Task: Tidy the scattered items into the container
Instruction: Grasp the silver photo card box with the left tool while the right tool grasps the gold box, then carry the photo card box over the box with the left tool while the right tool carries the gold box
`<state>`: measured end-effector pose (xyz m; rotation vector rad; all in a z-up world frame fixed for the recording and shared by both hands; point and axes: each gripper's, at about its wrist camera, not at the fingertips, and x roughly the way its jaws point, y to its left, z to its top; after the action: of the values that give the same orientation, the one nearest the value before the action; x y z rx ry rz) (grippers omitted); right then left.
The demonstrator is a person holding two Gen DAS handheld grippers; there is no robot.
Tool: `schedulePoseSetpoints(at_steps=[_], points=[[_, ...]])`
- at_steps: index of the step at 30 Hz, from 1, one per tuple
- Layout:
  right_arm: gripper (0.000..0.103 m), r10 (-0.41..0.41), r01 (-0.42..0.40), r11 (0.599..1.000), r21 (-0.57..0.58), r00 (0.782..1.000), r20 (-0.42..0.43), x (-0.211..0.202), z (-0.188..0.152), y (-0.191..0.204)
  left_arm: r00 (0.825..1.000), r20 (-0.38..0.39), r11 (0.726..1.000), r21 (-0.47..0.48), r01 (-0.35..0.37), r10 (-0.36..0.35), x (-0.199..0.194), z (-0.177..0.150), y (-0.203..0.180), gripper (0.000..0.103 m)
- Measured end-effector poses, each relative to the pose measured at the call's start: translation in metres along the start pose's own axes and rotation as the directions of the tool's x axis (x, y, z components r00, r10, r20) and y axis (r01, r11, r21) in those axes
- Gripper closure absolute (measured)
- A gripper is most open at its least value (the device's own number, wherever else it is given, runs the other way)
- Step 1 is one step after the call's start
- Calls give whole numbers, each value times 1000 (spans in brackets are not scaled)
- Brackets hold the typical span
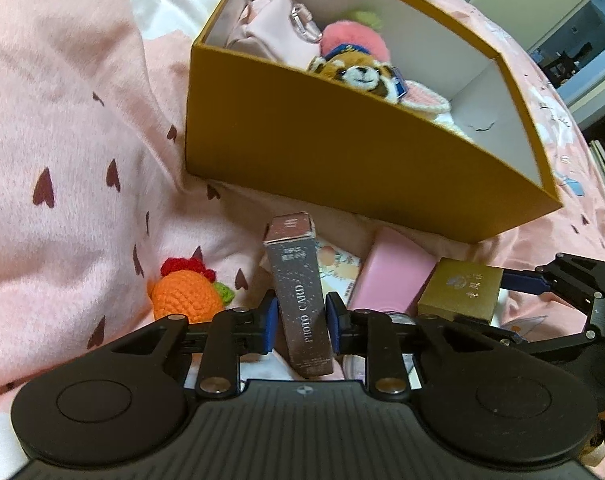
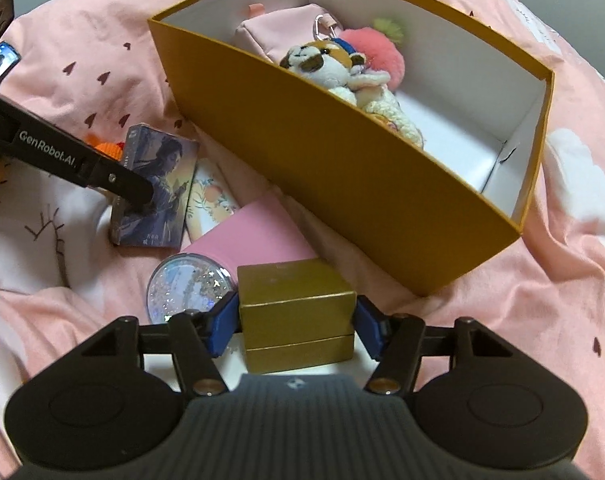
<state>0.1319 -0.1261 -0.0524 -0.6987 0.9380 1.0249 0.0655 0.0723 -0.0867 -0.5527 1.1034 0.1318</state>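
A pink bed (image 2: 542,300) holds a yellow box (image 2: 342,168) beyond the tongs, and small things nearer them.

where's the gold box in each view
Left wrist: the gold box sits at lower right, beside the pink case.
Right wrist: it is at bottom centre, between the right claw pads.
Shared landmark: the orange container behind it.

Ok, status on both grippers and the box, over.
Left gripper shut on photo card box. Right gripper straddling gold box, pads not seated. Orange container open, nothing blocking.
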Motion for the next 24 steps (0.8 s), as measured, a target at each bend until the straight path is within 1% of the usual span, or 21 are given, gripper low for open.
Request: schedulePoseSetpoints(at_steps=[6,12,14,16,18,21,22,24], points=[[39,18,-19,1000,8,999,45,-30,6,-5,999,21,998,33,49,-50,-20,5,-6,77],[39,58,-59,998,9,991,124,-65,18,-9,992,46,990,82,111,-115,-48,14,-15,77],[39,83,-86,996,15,983,166,-78,25,-12,988,58,986,98,137,-143,-59,20,-20,77],[39,115,-123,992,22,969,219,-91,34,-17,983,70,981,110,162,-170,-72,28,-23,77],[39,144,-155,988,16,950,276,-102,45,-23,978,87,976,122,181,-192,-86,36,-24,77],[39,151,-154,988,-15,930,335,-105,63,-29,972,124,974,133,183,-200,-104,53,-22,77],[39,148,-148,989,-27,927,345,-102,70,-31,971,132,974,134,180,-198,-109,60,-21,77],[39,145,-145,989,-24,927,346,-92,83,-36,971,135,975,134,177,-195,-113,76,-17,77]])
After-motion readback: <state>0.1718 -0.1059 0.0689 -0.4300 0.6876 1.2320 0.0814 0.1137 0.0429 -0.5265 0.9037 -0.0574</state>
